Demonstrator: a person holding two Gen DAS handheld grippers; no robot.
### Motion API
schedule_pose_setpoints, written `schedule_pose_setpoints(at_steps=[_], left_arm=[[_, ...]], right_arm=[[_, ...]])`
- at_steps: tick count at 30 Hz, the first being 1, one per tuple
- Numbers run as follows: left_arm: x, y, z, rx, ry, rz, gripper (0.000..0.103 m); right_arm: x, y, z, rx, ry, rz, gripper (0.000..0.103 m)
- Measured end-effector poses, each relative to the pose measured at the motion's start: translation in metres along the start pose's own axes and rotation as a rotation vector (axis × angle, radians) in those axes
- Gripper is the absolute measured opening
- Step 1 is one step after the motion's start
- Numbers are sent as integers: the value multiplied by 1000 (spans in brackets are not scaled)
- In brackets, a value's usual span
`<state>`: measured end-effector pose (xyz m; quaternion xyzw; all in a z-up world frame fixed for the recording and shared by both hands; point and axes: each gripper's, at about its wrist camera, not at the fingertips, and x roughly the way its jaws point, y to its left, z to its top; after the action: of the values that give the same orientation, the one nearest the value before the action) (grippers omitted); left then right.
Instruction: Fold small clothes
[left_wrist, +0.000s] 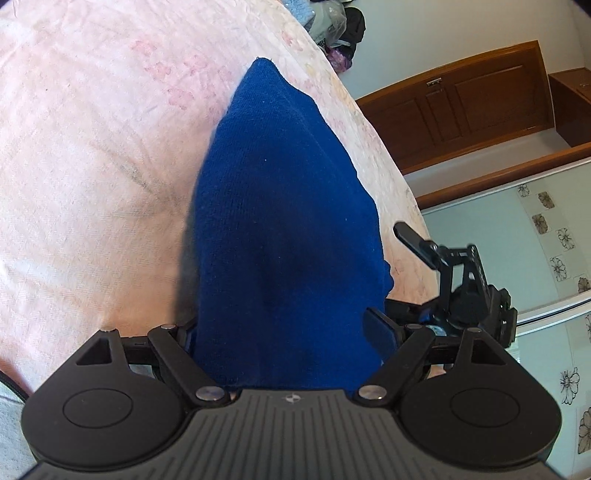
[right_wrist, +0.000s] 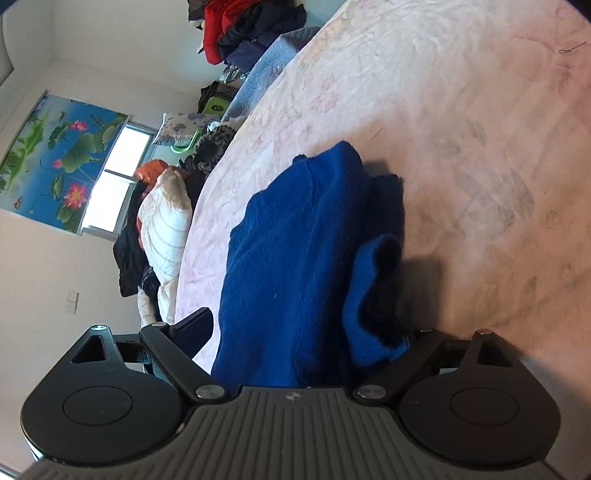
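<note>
Blue knit garment between left tool fingers

Left gripper: fingertips buried under the blue knit garment, jaw state unreadable; only one finger partly shows. Garment's near end hidden behind the gripper body. Right gripper in left wrist view: partly behind the cloth, tips not visible. Right wrist view: right gripper tips covered by the blue garment, one finger half seen, the other hidden by a fold. Bed cut by frame edges. Clothes pile cropped at top, items indistinct.
</note>
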<state>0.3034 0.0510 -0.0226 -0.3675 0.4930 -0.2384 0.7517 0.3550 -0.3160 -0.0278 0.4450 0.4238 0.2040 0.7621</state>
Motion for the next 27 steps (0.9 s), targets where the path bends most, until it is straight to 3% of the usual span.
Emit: schedule_pose_setpoints(at_steps=[3,7,10,11,12,13,14,17,22,27], left_arm=[[-1,2,0,-1,8,-17,84],[1,3,7,-5,8,-24,84],[3,3,12,-19,3,-20,84],[3,3,13,-19,0,-17,84],[3,0,13,-13,-1,-11,84],[3,-1,13,-9,-3,-2,84],[3,-2,13,-9,-5,3,84],[-2,-1,16,-30,-18,3,84],[-5,7,26,-59,-19,-15,84],[-3,10,23,-51,-5,-16,82]], right_arm=[[6,4,-2,-35,-8,-5,91],[7,13,-13,-138,12,-59,83],[0,1,-14,-59,56,-8,80],[-1,0,-15,-70,61,-7,75],[-2,0,-16,-86,58,-30,61],[-3,0,-17,-83,54,-42,38],[-3,-2,-17,-73,56,-60,30],[-6,-8,-22,-64,51,-44,31],[-10,-10,-30,-50,83,8,55],[-13,-7,-37,-86,122,0,56]])
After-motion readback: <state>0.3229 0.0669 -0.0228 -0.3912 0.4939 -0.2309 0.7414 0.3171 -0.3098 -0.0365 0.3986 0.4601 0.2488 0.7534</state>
